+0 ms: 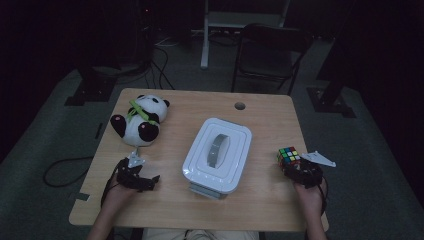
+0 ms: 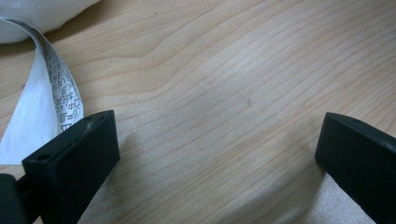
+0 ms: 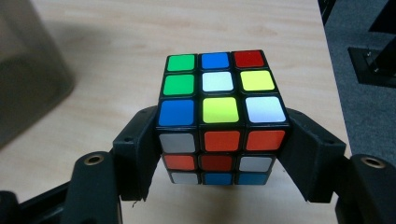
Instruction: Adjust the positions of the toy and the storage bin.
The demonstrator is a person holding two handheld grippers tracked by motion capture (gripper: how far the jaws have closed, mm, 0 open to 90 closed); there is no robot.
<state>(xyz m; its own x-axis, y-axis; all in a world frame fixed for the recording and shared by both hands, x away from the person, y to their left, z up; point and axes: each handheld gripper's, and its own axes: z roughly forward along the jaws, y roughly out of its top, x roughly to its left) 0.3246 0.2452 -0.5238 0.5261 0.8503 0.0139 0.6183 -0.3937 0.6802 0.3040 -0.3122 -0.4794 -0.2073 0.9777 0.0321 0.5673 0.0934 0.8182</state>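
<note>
Black plastic, matte and blocky: you hold two grippers, one in each hand, at the near edge of one pale wood-grain table. Your right gripper is clamped on one puzzle cube, a jaw pressed flat against each of two opposite sides. The cube is a three-by-three of glossy square stickers in green, blue, red, white, yellow and orange, set in a black frame. In the high view it sits at the table's right side, near the right edge, just ahead of your right hand. Whether it rests on the wood or is lifted just clear cannot be told.

Your left gripper stands spread wide, with bare wood grain between its two jaws and nothing held. One white printed fabric label curls just beside one jaw.

Farther in, at the table's middle, lies one white rounded-rectangular container, smooth plastic, with a grey handle recessed in its lid. At the far left lies one plush panda, soft and fuzzy, black and white with a green strip across it, just ahead of your left gripper. One round hole pierces the table near its far edge.

Beyond the table stands one dark folding chair on grey floor.
</note>
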